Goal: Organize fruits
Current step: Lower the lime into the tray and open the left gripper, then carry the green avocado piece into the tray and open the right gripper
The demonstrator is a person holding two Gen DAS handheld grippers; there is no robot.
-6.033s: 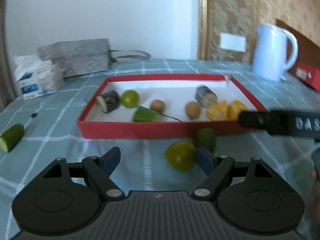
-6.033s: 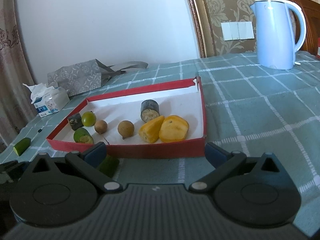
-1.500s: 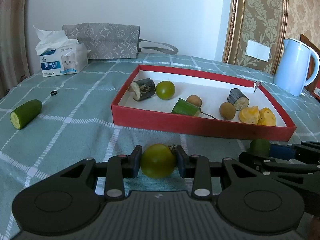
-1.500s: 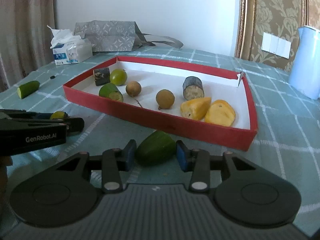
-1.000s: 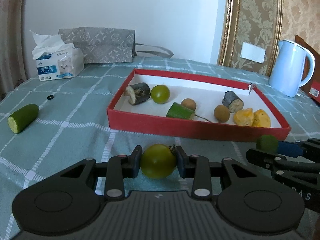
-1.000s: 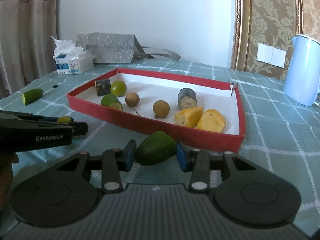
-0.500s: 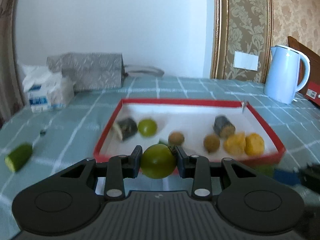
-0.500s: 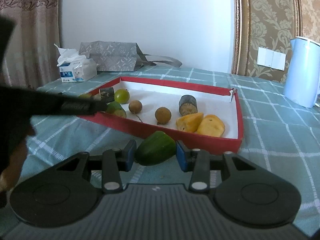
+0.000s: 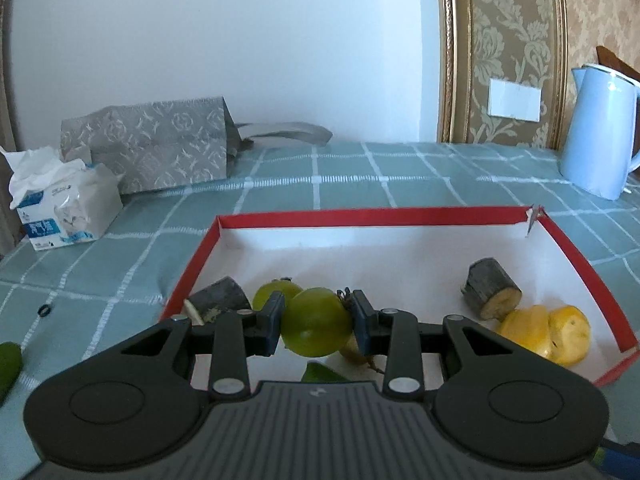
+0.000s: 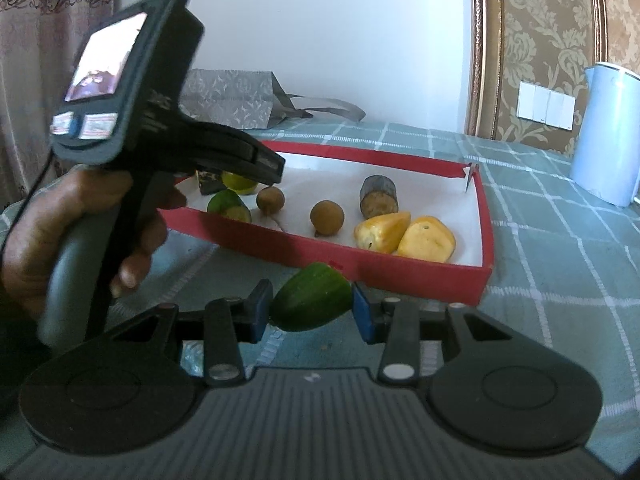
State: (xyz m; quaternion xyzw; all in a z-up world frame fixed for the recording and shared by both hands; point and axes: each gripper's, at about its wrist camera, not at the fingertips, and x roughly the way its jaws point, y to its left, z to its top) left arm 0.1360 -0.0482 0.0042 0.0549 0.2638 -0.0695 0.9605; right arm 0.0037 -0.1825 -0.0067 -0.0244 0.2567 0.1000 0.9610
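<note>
Holding a round green fruit (image 9: 316, 322) between my left fingers (image 9: 274, 316) above the near-left part of the red tray (image 9: 372, 216), I grip a cucumber piece (image 10: 311, 297) in my right fingers (image 10: 362, 312) just short of the tray's front wall over the worktop (image 10: 560, 280).

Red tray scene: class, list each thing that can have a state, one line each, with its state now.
Left hand-held gripper: shut on lime, above red tray.
Right hand-held gripper: shut on cucumber piece, short of tray.
Red tray: open, fruit inside.
Tissue box: open, tissue sticking out.
</note>
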